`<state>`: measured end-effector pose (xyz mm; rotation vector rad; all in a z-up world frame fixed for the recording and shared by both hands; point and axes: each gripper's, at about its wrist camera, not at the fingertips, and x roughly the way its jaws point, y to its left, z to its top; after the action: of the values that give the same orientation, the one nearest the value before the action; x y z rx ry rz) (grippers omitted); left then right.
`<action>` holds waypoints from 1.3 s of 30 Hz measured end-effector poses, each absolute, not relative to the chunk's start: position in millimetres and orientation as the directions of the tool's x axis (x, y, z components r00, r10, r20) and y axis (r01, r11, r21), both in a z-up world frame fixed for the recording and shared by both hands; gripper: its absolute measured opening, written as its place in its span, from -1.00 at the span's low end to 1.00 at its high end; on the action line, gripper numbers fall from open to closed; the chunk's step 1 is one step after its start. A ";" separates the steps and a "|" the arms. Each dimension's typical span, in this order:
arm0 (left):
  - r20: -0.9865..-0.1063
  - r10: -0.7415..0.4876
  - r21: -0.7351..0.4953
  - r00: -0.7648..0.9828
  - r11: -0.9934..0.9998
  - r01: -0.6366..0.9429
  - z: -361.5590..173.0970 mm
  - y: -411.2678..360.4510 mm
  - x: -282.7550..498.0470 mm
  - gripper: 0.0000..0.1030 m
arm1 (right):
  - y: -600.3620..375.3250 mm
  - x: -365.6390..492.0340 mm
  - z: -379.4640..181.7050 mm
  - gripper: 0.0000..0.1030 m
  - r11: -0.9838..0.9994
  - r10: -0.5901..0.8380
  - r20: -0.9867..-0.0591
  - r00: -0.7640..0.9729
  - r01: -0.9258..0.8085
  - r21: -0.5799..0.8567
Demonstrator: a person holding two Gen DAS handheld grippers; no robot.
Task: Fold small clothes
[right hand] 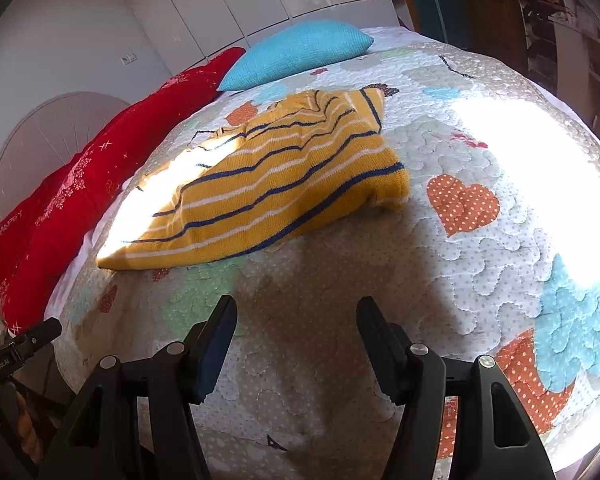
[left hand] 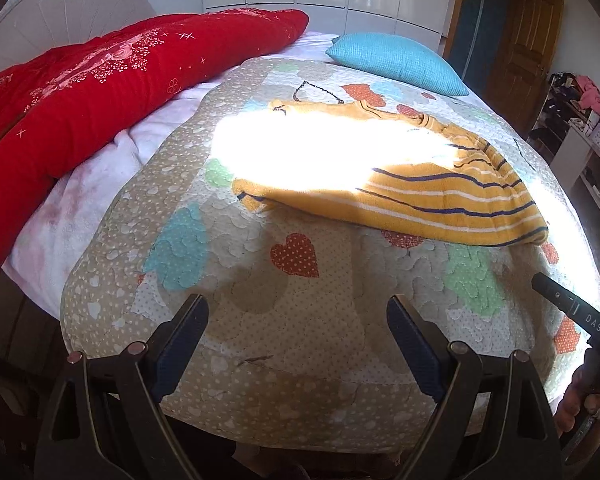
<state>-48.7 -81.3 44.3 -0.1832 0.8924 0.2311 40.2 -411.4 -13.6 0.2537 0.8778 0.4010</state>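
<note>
So the bed (left hand: pixel 80 224) fills pretty much everything ahead of both hand-held grippers, covered by a patchwork quilt (left hand: pixel 300 320) with dotted hearts. Way off to the left of the left hand-held gripper (left hand: pixel 296 312) there's a big red blanket (left hand: pixel 80 92) bunched along the bed's edge, and a blue pillow (left hand: pixel 400 60) sits far ahead at the back.

The yellow striped sweater (right hand: pixel 268 184) is lying flat on the quilt, ahead of both grippers and a bit left of the right hand-held gripper (right hand: pixel 296 316), not touching either one. Part of it is blown out by a sun patch, so I can't tell the details there.

Both hand-held grippers have their jaws spread wide with nothing between them, just quilt underneath. The right one pokes into the left camera's view at the lower right edge.
</note>
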 end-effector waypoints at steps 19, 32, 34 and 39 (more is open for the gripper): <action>-0.774 -0.061 -0.315 0.630 0.900 -0.301 9.4 20.6 37.7 0.75 | -305.6 41.4 0.9 0.31 0.836 0.497 -0.694 0.522 -0.503 0.220; -0.729 -0.473 -0.576 0.495 0.814 -0.070 -19.1 59.3 181.7 0.75 | -129.4 33.3 -6.8 0.30 0.661 0.374 -0.695 0.614 -0.702 -0.265; -0.727 -0.517 -0.594 0.452 0.803 -0.038 -23.1 57.8 200.6 0.77 | -102.5 35.5 -11.5 0.30 0.627 0.351 -0.690 0.633 -0.706 -0.329; -0.706 -0.610 -0.640 0.360 0.767 0.044 -25.6 55.9 229.1 0.81 | -49.6 37.5 -30.5 0.23 0.541 0.292 -0.658 0.694 -0.687 -0.485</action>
<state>229.1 55.9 -25.6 -0.5813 1.1354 -0.4533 37.5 -49.6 -30.5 -0.8032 0.5509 0.6176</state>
